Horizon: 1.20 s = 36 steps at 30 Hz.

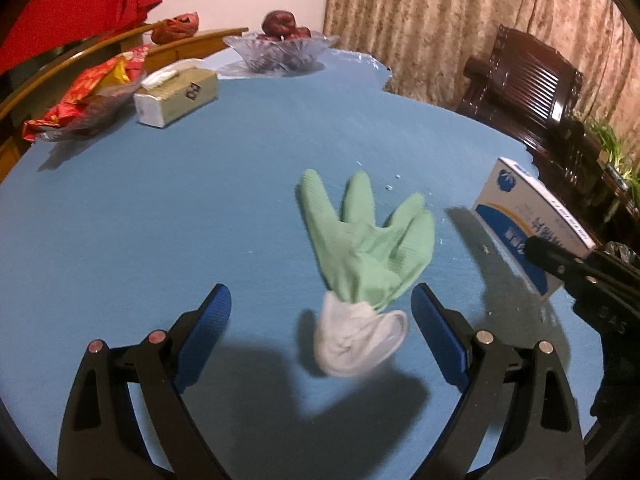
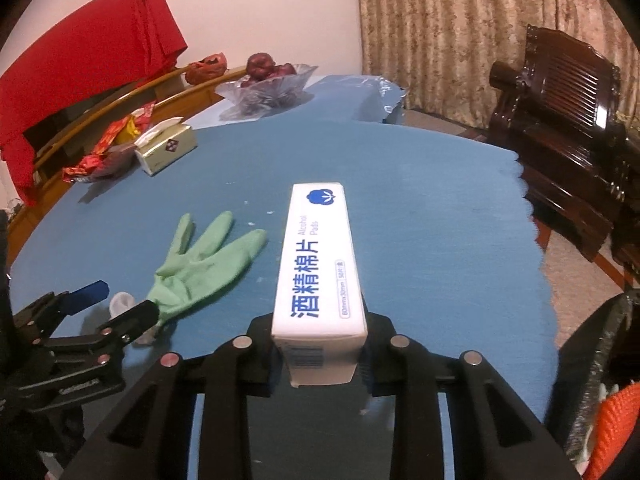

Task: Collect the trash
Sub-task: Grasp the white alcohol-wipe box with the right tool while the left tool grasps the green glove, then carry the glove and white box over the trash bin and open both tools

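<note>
A green glove [image 1: 368, 244] with a white cuff [image 1: 352, 344] lies flat on the blue tablecloth [image 1: 160, 220], fingers pointing away. My left gripper [image 1: 320, 296] hangs open just above it, its blue pads [image 1: 208, 336] on either side of the cuff and not touching it. The right wrist view shows the same glove [image 2: 200, 268] and left gripper [image 2: 124, 300] at the left. My right gripper [image 2: 320, 328] is shut on one end of a white and blue alcohol-pads box [image 2: 316, 272], held off the table. In the left wrist view that box [image 1: 520, 216] sits tilted at the right.
At the far left stand a tissue box [image 1: 176, 96], red snack wrappers [image 1: 88, 96] and a glass bowl of apples [image 1: 280, 48]. A dark wooden chair [image 2: 560, 120] is beyond the table's right edge. A black bag [image 2: 588, 360] and something orange [image 2: 616, 420] are at lower right.
</note>
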Tool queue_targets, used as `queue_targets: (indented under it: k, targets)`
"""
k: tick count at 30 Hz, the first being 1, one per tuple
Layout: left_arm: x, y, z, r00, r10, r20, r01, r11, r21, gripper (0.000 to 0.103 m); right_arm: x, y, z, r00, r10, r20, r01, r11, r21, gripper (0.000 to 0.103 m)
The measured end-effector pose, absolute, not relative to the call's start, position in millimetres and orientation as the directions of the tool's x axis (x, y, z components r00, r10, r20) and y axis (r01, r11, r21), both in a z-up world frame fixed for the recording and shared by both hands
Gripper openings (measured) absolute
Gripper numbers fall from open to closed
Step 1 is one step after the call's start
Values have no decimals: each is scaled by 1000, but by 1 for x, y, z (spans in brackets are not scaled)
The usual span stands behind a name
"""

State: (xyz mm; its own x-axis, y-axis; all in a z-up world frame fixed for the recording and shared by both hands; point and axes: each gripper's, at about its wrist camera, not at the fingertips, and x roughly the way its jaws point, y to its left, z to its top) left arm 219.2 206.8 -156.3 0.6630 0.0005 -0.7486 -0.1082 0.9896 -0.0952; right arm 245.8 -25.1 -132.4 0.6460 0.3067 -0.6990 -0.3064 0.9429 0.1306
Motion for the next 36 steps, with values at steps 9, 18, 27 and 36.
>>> queue_targets:
  k: [9,18,27,36]
  targets:
    - [234,190,-172,623,-19,-782,-82,993,-90,50,249,-36,-139,628,302,-717,-291,946,144,30]
    - [223,186,-151,655,-29,-755,-108,985,-132,27,242,-40,-132,627,318,-711,-308,940,148,30]
    - [199,175,-106,716,-10,-698,-102,988,-118,27,228,-47,-109,642,343,-686,-321,932,167,30]
    - [177,156,-74,750,-28,-661,-83,987,-136,26,206,-59,-78,670,360,-649,-334,927,169,30]
